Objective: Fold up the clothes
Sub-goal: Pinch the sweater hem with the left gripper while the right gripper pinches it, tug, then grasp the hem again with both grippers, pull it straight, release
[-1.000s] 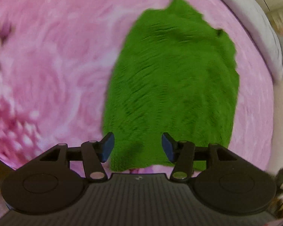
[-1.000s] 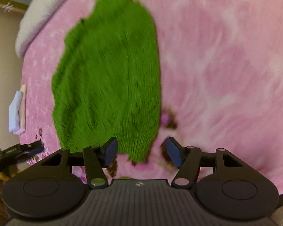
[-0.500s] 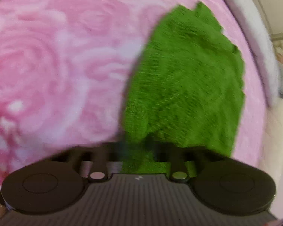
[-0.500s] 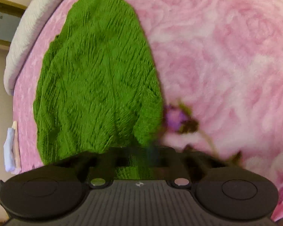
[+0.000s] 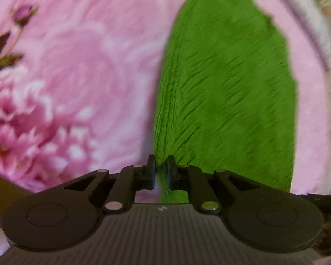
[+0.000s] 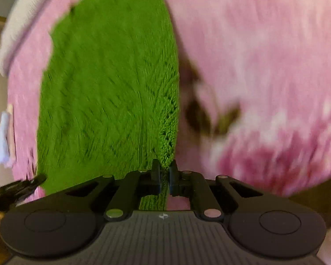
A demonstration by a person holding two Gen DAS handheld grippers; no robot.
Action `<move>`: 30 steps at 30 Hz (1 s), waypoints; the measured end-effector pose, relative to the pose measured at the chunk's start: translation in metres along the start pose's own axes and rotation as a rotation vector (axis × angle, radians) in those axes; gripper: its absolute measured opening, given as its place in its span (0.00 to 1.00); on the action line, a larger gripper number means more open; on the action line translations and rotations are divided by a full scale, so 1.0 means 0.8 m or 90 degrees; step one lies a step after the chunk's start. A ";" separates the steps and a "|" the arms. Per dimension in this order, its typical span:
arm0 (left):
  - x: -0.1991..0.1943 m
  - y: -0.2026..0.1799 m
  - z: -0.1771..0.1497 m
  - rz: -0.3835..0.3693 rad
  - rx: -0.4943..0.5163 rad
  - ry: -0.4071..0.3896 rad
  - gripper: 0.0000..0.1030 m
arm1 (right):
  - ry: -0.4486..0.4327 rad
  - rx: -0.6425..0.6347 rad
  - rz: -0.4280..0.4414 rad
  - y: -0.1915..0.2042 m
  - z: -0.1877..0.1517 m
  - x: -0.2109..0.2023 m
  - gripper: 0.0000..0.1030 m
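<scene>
Two grippers each have a near corner of the green knit sweater [image 5: 227,92] pinched: the left gripper [image 5: 160,172] has its jaws clenched on the near-left hem corner and the right gripper [image 6: 164,172] on the near-right one, cloth bunched between the pads. To my eye the fold wants both corners lifted level and together, then carried straight over the body so the hem stays square. Beyond them the sweater lies flat on the pink rose-print bed cover [image 5: 88,70], its far end toward the bed's grey edge [image 6: 13,33].
</scene>
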State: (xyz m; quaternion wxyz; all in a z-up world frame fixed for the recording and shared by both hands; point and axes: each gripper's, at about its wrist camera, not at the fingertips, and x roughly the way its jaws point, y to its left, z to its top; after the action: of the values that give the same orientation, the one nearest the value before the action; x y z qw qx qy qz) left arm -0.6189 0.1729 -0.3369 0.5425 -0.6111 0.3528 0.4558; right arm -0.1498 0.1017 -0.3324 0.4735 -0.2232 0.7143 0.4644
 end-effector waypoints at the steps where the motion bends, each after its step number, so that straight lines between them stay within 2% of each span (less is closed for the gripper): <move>1: 0.001 -0.003 0.006 0.006 0.001 0.001 0.10 | -0.009 -0.004 -0.009 0.002 0.010 -0.005 0.22; 3: -0.005 -0.015 0.021 0.035 0.026 -0.006 0.10 | -0.028 -0.012 -0.027 0.006 0.029 -0.015 0.34; 5: -0.018 -0.033 0.042 0.080 0.086 -0.020 0.14 | -0.046 -0.020 -0.044 0.010 0.048 -0.024 0.38; 7: -0.033 -0.047 0.068 0.091 0.140 -0.051 0.25 | -0.064 -0.028 -0.062 0.015 0.068 -0.034 0.44; 9: -0.033 -0.064 0.104 0.070 0.167 -0.077 0.32 | -0.083 -0.036 -0.080 0.019 0.087 -0.044 0.47; 12: -0.016 -0.095 0.162 0.025 0.201 -0.106 0.35 | -0.114 -0.048 -0.098 0.027 0.119 -0.057 0.51; 20: 0.049 -0.167 0.324 -0.059 0.279 -0.153 0.42 | -0.232 -0.109 -0.007 0.085 0.250 -0.054 0.52; 22: 0.062 -0.172 0.355 -0.081 0.271 -0.149 0.42 | -0.249 -0.118 0.011 0.094 0.286 -0.041 0.52; 25: 0.076 -0.170 0.392 -0.108 0.247 -0.146 0.36 | -0.264 -0.106 0.040 0.098 0.331 -0.018 0.53; 30: 0.094 -0.154 0.434 -0.160 0.166 -0.152 0.38 | -0.267 -0.082 0.078 0.082 0.396 0.012 0.52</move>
State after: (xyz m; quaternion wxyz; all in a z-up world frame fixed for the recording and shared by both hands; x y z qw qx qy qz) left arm -0.5398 0.5394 -0.3641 0.7073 -0.5166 0.2632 0.4045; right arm -0.0554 0.4105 -0.3495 0.5672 -0.1075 0.5813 0.5734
